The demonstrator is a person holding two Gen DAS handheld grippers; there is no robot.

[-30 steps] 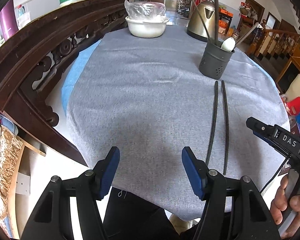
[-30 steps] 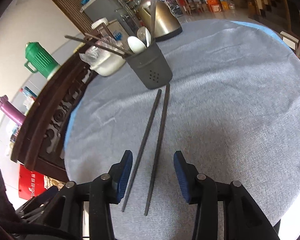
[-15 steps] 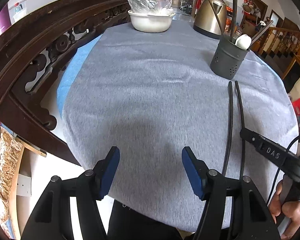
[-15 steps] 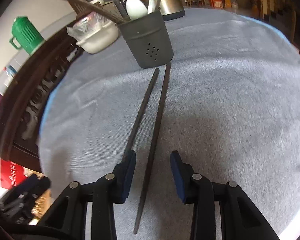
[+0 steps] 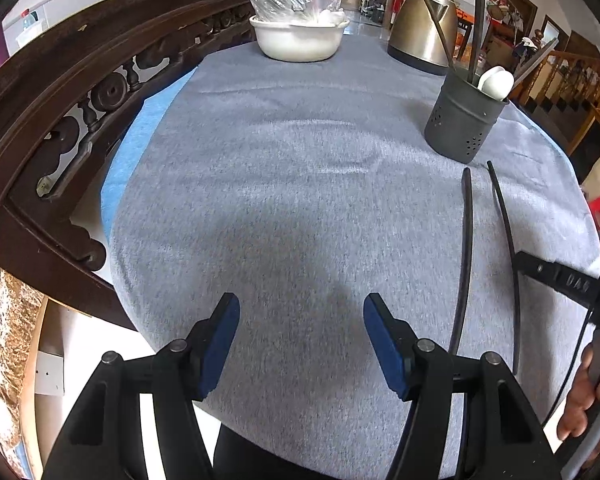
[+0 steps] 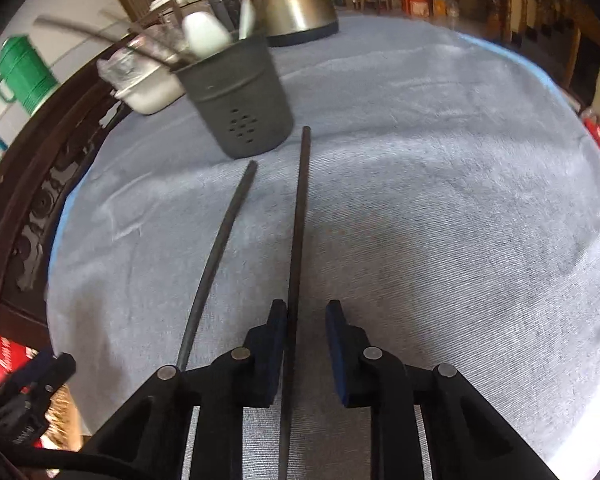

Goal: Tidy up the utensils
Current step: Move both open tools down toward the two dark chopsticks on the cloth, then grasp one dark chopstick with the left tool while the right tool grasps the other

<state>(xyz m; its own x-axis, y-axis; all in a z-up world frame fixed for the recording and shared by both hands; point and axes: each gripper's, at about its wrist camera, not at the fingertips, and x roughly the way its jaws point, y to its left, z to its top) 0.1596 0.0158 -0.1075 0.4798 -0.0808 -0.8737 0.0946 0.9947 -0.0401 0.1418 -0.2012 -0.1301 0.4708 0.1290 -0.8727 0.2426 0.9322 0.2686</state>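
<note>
Two long dark chopsticks lie side by side on the grey cloth, pointing at a dark grey perforated utensil holder (image 6: 240, 100) (image 5: 460, 120). The holder contains a white spoon (image 5: 496, 82) and more sticks. My right gripper (image 6: 306, 320) is low over the right chopstick (image 6: 300, 220), which runs between its jaws. The jaws are closing; the left pad is close against the stick and a gap shows at the right pad. The left chopstick (image 6: 224, 248) lies outside the left finger. My left gripper (image 5: 300, 312) hangs open over bare cloth, left of the chopsticks (image 5: 466, 248).
At the far side of the round table (image 5: 300, 160) stand a brass kettle (image 5: 420, 28) and a white bowl (image 5: 300, 42) with a plastic bag. A carved dark wooden rail (image 5: 80, 80) curves along the left, with a green jug (image 6: 24, 76) behind it. A hand (image 5: 580, 412) holds the right tool.
The right gripper moved forward and down onto the right chopstick and its jaws narrowed around it; the left chopstick now lies outside them. The left gripper advanced slightly over the table.
</note>
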